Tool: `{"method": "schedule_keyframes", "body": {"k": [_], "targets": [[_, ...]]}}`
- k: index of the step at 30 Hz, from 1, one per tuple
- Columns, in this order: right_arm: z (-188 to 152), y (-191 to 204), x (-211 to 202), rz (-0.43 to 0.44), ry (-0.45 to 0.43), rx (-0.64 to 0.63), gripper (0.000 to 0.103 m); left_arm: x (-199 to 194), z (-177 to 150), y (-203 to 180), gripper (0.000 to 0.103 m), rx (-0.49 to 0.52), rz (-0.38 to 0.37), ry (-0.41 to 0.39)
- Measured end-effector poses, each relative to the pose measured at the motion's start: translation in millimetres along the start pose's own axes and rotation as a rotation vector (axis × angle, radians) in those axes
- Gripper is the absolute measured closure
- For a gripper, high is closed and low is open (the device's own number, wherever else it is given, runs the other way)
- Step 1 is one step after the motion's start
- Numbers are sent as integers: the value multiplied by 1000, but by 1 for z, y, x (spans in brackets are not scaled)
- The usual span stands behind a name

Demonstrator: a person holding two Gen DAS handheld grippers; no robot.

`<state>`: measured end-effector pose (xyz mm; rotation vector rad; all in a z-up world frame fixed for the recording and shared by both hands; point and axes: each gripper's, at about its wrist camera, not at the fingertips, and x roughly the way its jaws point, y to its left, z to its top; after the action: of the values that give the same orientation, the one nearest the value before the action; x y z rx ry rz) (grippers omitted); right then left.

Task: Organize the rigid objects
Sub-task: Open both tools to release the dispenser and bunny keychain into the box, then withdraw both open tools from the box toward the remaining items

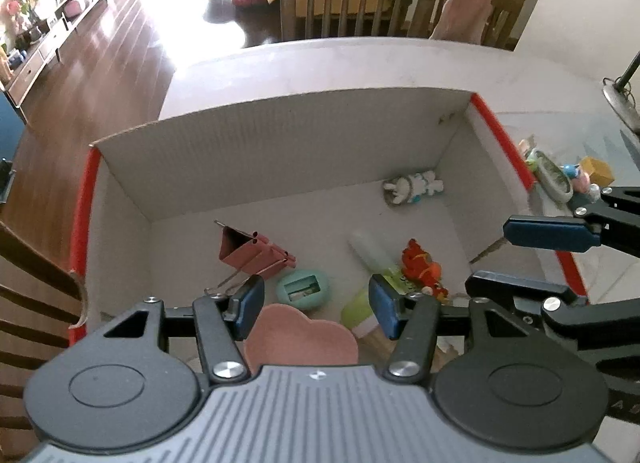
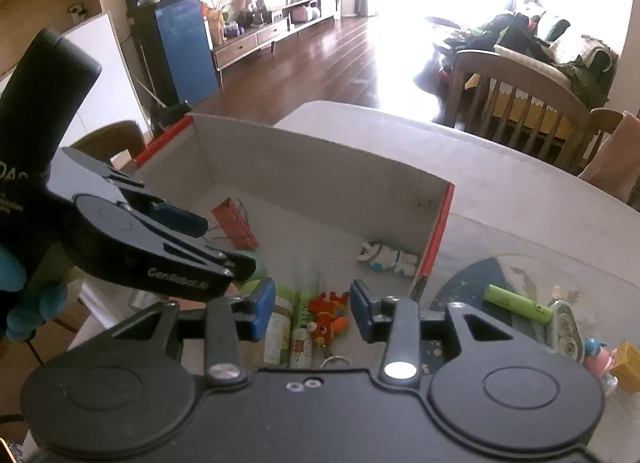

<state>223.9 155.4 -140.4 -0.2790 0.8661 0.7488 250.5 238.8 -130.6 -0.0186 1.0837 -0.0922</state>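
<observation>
- Cardboard box [image 1: 288,135], red-edged, on bench [image 1: 360,63]: holds pink binder clip [image 1: 250,253], orange toy [image 1: 420,269], bunny figure [image 1: 414,185].
- Left tool [image 1: 316,303] and right tool [image 2: 312,309] both spread apart, empty, above the box.
- Only right view shows green battery [image 2: 518,303] on bench, outside box.

"GenRobot.AI" in white on black body of left tongs [image 2: 182,223]; other print too small to read.

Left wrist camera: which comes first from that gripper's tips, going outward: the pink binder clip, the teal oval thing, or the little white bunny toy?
From the left gripper, inside the cardboard box:
1. Teal oval thing, just beyond the tips, slightly left of centre.
2. Pink binder clip, farther out on the left.
3. White bunny toy, farthest, right side by the back wall.
</observation>
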Motion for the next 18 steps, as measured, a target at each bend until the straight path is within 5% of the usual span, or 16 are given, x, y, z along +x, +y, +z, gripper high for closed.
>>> {"method": "schedule_keyframes", "body": {"k": [18], "targets": [[-17,6,-69,42,-134,60,39,-70,-19,-12,46,-25,26,-119]]}}
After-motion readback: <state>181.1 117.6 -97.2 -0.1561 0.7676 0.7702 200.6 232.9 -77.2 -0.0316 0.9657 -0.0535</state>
